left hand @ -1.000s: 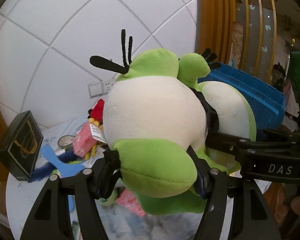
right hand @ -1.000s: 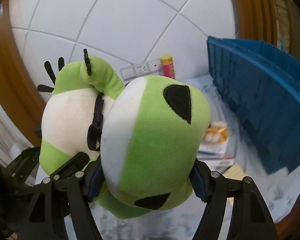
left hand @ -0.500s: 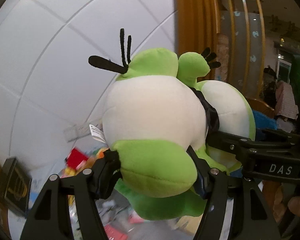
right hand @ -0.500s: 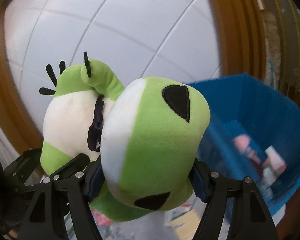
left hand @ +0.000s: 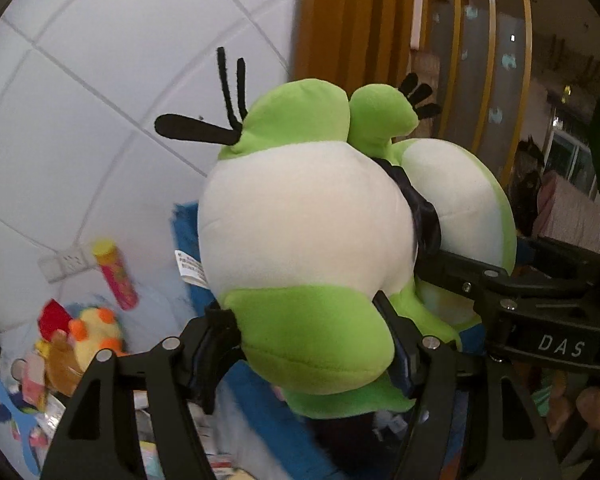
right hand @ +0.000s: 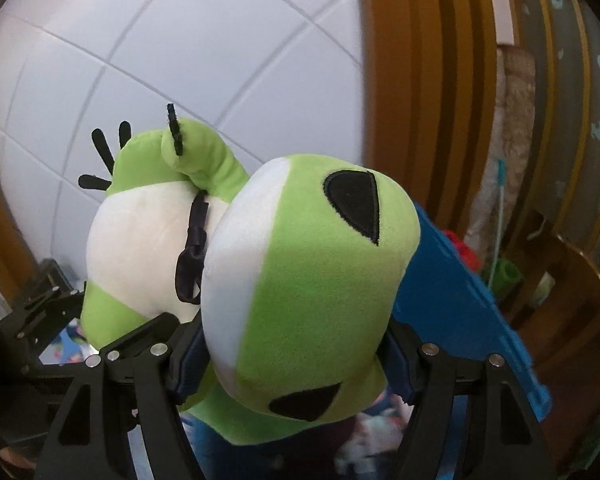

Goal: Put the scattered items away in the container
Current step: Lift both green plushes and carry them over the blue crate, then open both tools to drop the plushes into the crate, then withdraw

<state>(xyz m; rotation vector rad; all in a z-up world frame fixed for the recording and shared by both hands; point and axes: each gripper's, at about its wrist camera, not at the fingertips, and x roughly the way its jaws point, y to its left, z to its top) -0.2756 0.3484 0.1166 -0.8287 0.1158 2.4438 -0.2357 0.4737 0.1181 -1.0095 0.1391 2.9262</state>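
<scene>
Both grippers are clamped on the same big green-and-cream plush frog [left hand: 304, 236], and I'm carrying it between them off the table. My left gripper [left hand: 312, 344] has its pads pressed into the frog's green lower body, with the round cream belly bulging above the fingers. My right gripper [right hand: 296, 360] squeezes the head end, where the green face with its black embroidered eye patches fills the right wrist view; the pads dent the fabric on both sides. In the left wrist view I can see the right gripper's black frame reaching in from the right edge, marked with white letters, and part of a hand [left hand: 592, 408] behind it. A black ribbon [right hand: 192, 256] sits at the frog's neck, between head and belly, and the black felt toes stick up from the raised feet.

Below and behind the toy I see the blue plastic storage bin [right hand: 452, 304], its ribbed wall running off to the right in the right wrist view; whatever lies inside is too blurred for me to name. Off to the left in the left wrist view, a pink cylindrical tube with a yellow cap [left hand: 116, 276] stands near a white wall socket [left hand: 64, 262], and a yellow-and-orange soft toy [left hand: 96, 332] lies among small scattered items on the pale table [left hand: 156, 296]. White wall tiles and orange wooden trim fill the background.
</scene>
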